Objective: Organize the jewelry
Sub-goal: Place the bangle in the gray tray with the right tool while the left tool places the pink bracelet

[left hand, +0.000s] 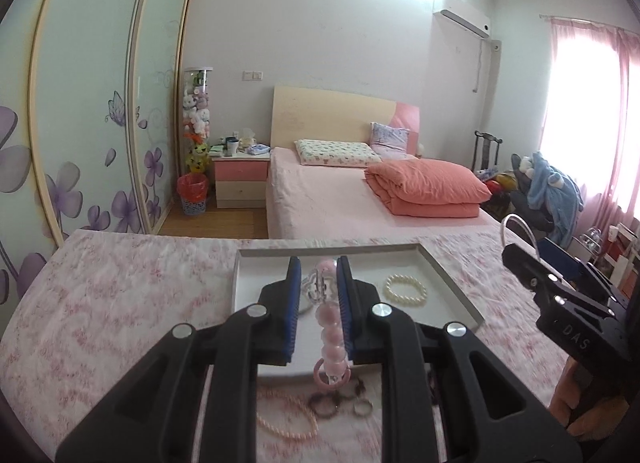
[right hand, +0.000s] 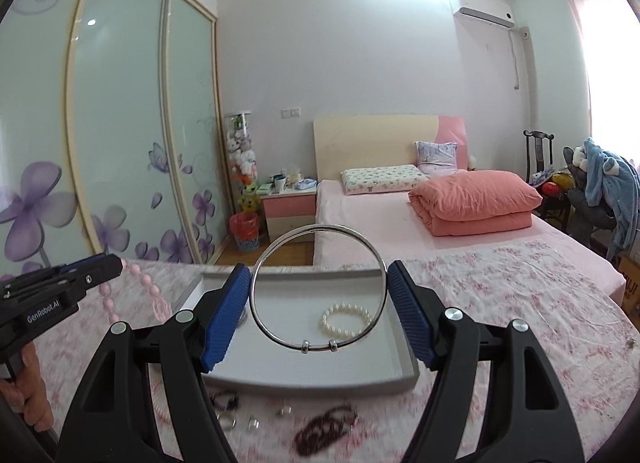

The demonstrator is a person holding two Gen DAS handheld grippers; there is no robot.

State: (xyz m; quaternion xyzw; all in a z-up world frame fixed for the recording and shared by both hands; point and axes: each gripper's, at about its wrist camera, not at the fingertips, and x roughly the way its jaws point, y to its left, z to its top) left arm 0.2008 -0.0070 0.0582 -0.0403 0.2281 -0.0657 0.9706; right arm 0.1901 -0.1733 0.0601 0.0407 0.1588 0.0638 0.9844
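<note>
My left gripper (left hand: 318, 287) is shut on a pink bead bracelet (left hand: 332, 337) and holds it above the near edge of a white tray (left hand: 452, 283). A white pearl bracelet (left hand: 406, 290) lies in the tray. My right gripper (right hand: 319, 299) is shut on a silver bangle (right hand: 318, 291), held upright over the tray (right hand: 406, 367), with the pearl bracelet (right hand: 347, 321) seen through it. The left gripper (right hand: 116, 265) with the pink beads (right hand: 148, 291) shows at the left of the right wrist view. The right gripper (left hand: 516, 259) shows at the right of the left wrist view.
Loose jewelry lies on the pink floral cloth in front of the tray: a pink pearl strand (left hand: 286, 421), small rings (left hand: 362, 409) and a dark beaded bracelet (right hand: 326, 429). Behind are a bed (right hand: 400, 219), a nightstand (left hand: 240, 179) and wardrobe doors (left hand: 92, 111).
</note>
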